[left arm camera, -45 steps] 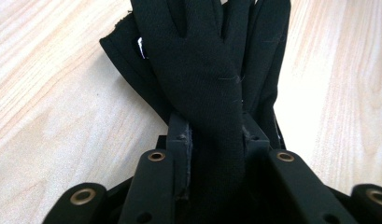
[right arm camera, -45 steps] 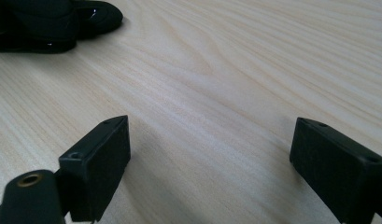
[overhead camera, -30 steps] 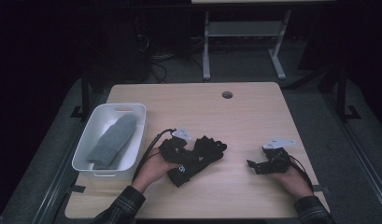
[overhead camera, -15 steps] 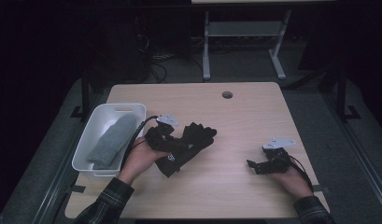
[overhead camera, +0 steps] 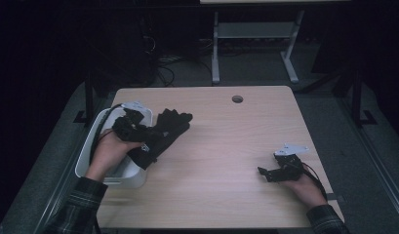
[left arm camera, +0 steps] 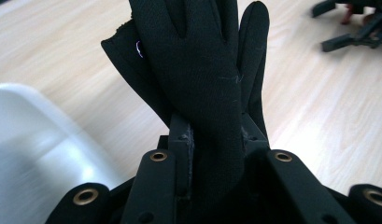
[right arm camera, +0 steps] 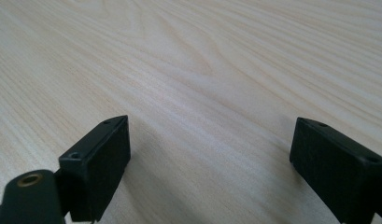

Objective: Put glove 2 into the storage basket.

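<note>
Your left tongs (overhead camera: pixel 147 138) are clenched on a black glove (overhead camera: pixel 164 132), gripping it near the cuff. In the left gripper view the glove (left arm camera: pixel 198 70) rises from between the two jaws, its fingers pointing away from you and its cuff end pinched between the pads. In the high view the glove hangs clear of the desk (overhead camera: pixel 221 146), at the right-hand rim of the white bin (overhead camera: pixel 131 178), with its fingers spread over the wood toward the desk's middle. Your left hand (overhead camera: pixel 109 153) lies above the bin's opening, and the bin itself stands at the desk's left edge. Your right tongs (overhead camera: pixel 271 174) rest low over the desk near its right front corner, well apart from the glove. In the right gripper view they are released: the two jaws stand wide apart, with bare wood grain between them. Your right hand (overhead camera: pixel 304 187) holds them from behind. A round hole (overhead camera: pixel 237 99) sits near the desk's far edge.
</note>
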`<state>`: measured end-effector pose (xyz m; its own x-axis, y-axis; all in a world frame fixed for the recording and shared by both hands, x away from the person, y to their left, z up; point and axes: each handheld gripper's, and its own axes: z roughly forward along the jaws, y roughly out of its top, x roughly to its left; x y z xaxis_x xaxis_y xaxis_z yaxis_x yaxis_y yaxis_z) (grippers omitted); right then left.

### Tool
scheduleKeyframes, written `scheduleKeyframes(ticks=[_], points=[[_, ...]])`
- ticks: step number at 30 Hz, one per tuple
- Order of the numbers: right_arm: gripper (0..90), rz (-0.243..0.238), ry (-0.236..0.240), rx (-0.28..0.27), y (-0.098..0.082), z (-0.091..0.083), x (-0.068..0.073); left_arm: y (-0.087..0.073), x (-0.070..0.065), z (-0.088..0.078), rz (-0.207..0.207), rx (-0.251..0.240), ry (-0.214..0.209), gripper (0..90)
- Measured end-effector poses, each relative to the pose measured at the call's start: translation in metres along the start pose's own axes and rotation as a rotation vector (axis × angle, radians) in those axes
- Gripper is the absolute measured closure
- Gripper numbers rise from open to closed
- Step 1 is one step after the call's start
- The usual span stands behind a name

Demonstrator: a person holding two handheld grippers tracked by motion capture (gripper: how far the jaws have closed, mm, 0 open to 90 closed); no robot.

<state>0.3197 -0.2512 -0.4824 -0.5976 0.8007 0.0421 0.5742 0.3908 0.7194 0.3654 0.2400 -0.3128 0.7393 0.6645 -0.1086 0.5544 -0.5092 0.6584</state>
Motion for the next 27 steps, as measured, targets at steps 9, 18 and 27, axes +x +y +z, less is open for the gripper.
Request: scheduleKeyframes(ticks=[9,18,27], points=[[12.0,0.002,-0.002,-0.001,0.000,0.000,0.000,-0.035,0.049,-0.040,-0.118,-0.001,0.100,72.3],[12.0,-0.004,-0.004,-0.004,0.000,0.001,0.000,-0.074,0.089,-0.037,-0.264,0.032,0.159,72.1],[12.0,-0.002,-0.004,-0.004,0.000,0.001,0.000,-0.089,0.104,-0.023,-0.303,0.046,0.181,65.5]])
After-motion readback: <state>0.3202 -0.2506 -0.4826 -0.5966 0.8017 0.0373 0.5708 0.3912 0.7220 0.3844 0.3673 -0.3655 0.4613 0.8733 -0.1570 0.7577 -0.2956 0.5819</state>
